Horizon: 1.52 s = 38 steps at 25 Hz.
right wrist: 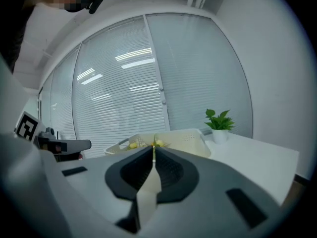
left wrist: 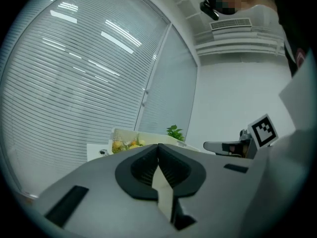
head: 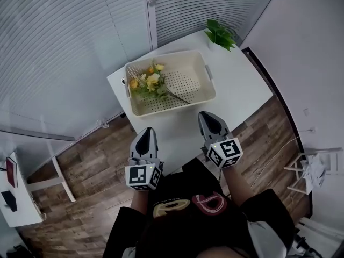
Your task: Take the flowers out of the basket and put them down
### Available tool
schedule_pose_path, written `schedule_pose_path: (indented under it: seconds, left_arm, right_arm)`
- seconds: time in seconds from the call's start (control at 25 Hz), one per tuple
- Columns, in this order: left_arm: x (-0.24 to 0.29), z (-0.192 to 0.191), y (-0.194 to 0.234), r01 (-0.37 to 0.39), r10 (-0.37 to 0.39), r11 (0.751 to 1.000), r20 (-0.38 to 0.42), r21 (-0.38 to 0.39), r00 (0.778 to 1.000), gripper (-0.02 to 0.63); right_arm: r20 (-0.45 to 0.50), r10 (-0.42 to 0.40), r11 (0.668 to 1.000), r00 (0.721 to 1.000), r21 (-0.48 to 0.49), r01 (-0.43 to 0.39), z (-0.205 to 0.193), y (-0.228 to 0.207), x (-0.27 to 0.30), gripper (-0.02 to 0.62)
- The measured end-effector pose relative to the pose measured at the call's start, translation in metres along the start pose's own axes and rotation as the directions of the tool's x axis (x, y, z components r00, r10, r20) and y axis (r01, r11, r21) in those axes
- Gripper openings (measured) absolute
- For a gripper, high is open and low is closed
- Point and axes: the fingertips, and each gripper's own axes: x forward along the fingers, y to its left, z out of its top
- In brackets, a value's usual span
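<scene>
A cream perforated basket (head: 199, 88) stands on the white table (head: 236, 87). A bunch of yellow, orange and white flowers (head: 149, 81) lies in its left half, the stems pointing right. My left gripper (head: 146, 134) hovers at the table's near edge, shut and empty. My right gripper (head: 208, 120) is over the table just short of the basket, also shut with nothing in it. In the left gripper view the basket (left wrist: 130, 137) and flowers (left wrist: 122, 144) peek over the shut jaws. The basket (right wrist: 185, 141) shows ahead in the right gripper view.
A small potted green plant (head: 219, 35) stands at the table's far right corner, past the basket. Window blinds (head: 80, 36) close off the far side. A white side table (head: 16, 200) sits low left on the wooden floor (head: 91, 160).
</scene>
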Motion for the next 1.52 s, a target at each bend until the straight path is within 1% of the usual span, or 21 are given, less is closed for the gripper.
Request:
schedule_pose_path:
  seconds: [0.16, 0.2, 0.32, 0.48, 0.56, 0.64, 0.72, 0.92, 0.96, 1.0, 1.12, 1.16, 1.32, 1.4, 1.44, 1.52]
  left_arm:
    - [-0.002, 0.005, 0.006, -0.058, 0.058, 0.998, 0.021, -0.001, 0.998, 0.017]
    - [-0.003, 0.006, 0.008, -0.074, 0.074, 0.997, 0.025, -0.004, 0.997, 0.017]
    - [-0.005, 0.007, 0.011, -0.114, 0.114, 0.993, 0.037, -0.009, 0.993, 0.017]
    - [-0.009, 0.009, 0.011, -0.155, 0.155, 0.988, 0.054, -0.012, 0.986, 0.017]
    - [-0.013, 0.01, 0.013, -0.181, 0.182, 0.983, 0.061, -0.02, 0.981, 0.017]
    - [-0.018, 0.009, 0.017, -0.207, 0.208, 0.978, 0.061, -0.026, 0.976, 0.017]
    - [-0.021, 0.009, 0.021, -0.23, 0.232, 0.973, 0.058, -0.027, 0.971, 0.017]
    - [-0.027, 0.006, 0.03, -0.281, 0.283, 0.959, 0.06, -0.033, 0.957, 0.017]
    - [-0.027, 0.007, 0.031, -0.288, 0.289, 0.957, 0.061, -0.034, 0.955, 0.017]
    - [-0.027, 0.007, 0.032, -0.294, 0.295, 0.955, 0.062, -0.035, 0.953, 0.017]
    - [-0.026, 0.008, 0.035, -0.311, 0.313, 0.95, 0.061, -0.037, 0.948, 0.017]
    - [-0.026, 0.009, 0.036, -0.316, 0.318, 0.948, 0.06, -0.038, 0.946, 0.017]
    - [-0.025, 0.009, 0.039, -0.331, 0.333, 0.943, 0.058, -0.038, 0.941, 0.017]
    - [-0.024, 0.01, 0.041, -0.34, 0.342, 0.94, 0.057, -0.038, 0.938, 0.017]
    - [-0.024, 0.01, 0.043, -0.346, 0.348, 0.937, 0.055, -0.039, 0.936, 0.017]
    - [-0.024, 0.01, 0.047, -0.362, 0.363, 0.932, 0.053, -0.04, 0.93, 0.017]
  right_arm:
    - [0.005, 0.059, 0.998, 0.998, -0.006, -0.059, 0.014, -0.007, 0.013, 0.026]
    - [0.005, 0.074, 0.997, 0.997, -0.009, -0.074, 0.018, -0.007, 0.016, 0.042]
    - [-0.01, 0.147, 0.989, 0.989, -0.034, -0.147, 0.027, -0.001, 0.027, 0.134]
    - [-0.038, 0.223, 0.972, 0.974, -0.066, -0.225, 0.037, 0.005, 0.041, 0.174]
    - [-0.097, 0.263, 0.96, 0.96, -0.075, -0.27, 0.034, 0.007, 0.051, 0.191]
    - [-0.187, 0.297, 0.945, 0.936, -0.081, -0.316, 0.025, 0.01, 0.063, 0.195]
    - [-0.25, 0.315, 0.934, 0.915, -0.088, -0.346, 0.02, 0.011, 0.075, 0.204]
    - [-0.326, 0.329, 0.908, 0.886, -0.149, -0.392, 0.021, 0.011, 0.1, 0.206]
    - [-0.347, 0.336, 0.9, 0.876, -0.155, -0.406, 0.019, 0.011, 0.105, 0.206]
    - [-0.378, 0.348, 0.89, 0.858, -0.153, -0.429, 0.016, 0.011, 0.11, 0.206]
    - [-0.479, 0.391, 0.854, 0.786, -0.129, -0.504, 0.001, 0.016, 0.121, 0.206]
    - [-0.497, 0.394, 0.847, 0.773, -0.129, -0.515, -0.002, 0.017, 0.126, 0.206]
    - [-0.535, 0.376, 0.839, 0.757, -0.15, -0.523, -0.008, 0.015, 0.144, 0.206]
    - [-0.563, 0.375, 0.832, 0.736, -0.146, -0.535, -0.013, 0.014, 0.152, 0.206]
    - [-0.584, 0.377, 0.825, 0.719, -0.141, -0.547, -0.018, 0.014, 0.155, 0.206]
    - [-0.643, 0.381, 0.801, 0.664, -0.129, -0.584, -0.03, 0.016, 0.159, 0.206]
